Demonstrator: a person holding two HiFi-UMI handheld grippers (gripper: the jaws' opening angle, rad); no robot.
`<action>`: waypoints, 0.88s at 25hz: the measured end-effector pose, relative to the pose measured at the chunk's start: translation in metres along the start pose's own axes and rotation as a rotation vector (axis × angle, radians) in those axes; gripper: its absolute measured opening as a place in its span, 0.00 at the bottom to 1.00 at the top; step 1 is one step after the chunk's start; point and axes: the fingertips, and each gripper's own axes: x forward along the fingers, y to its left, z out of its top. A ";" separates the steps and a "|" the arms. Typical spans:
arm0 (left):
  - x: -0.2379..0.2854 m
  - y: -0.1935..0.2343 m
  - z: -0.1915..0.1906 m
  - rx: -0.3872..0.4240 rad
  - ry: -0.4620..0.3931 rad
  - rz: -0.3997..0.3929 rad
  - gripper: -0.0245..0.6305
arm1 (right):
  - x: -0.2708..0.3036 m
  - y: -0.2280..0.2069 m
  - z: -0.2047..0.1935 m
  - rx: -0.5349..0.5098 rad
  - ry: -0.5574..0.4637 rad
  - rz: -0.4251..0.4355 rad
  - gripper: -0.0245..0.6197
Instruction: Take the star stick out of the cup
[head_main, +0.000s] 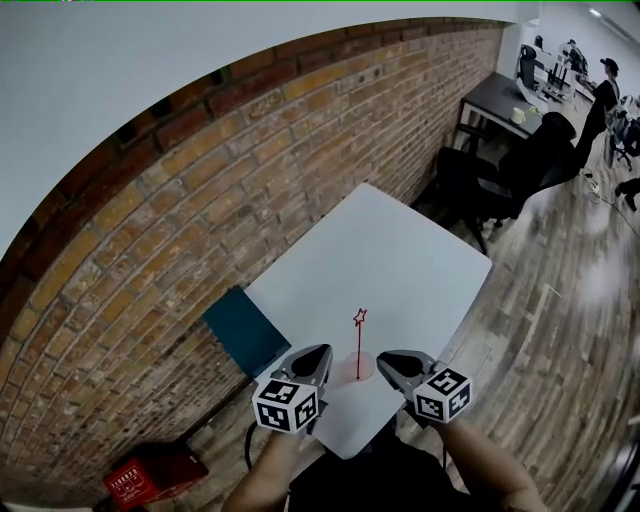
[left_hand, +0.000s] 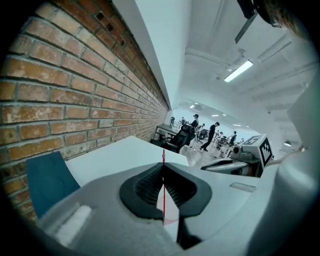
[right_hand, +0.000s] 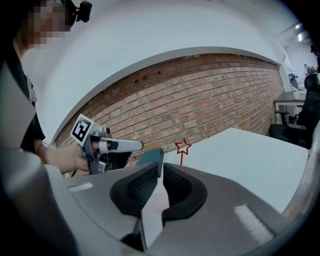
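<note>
Red thin star stick (head_main: 358, 345) stands upright in a pale pink cup (head_main: 366, 372), left gripper (head_main: 325, 351) at its 9 o'clock closed and empty, right gripper (head_main: 383, 358) at 3 o'clock barely parted, empty.

Cup (head_main: 362, 373) on the tabletop (head_main: 400, 260)
Star stick (head_main: 358, 345) stands in the cup, between the left hand-held gripper (head_main: 323, 352) and the right hand-held gripper (head_main: 383, 358).

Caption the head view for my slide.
Left tongs and right tongs flank the cup holding a star stick on a white table beside a brick wall.
</note>
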 end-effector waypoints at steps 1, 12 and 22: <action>0.002 0.003 -0.005 -0.009 0.010 0.013 0.05 | 0.003 -0.004 -0.003 0.005 0.008 0.009 0.10; 0.016 0.035 -0.035 -0.046 0.089 0.118 0.05 | 0.052 -0.032 -0.023 0.064 0.057 0.072 0.21; 0.003 0.045 -0.039 -0.082 0.082 0.163 0.05 | 0.073 -0.043 -0.044 0.054 0.148 0.079 0.27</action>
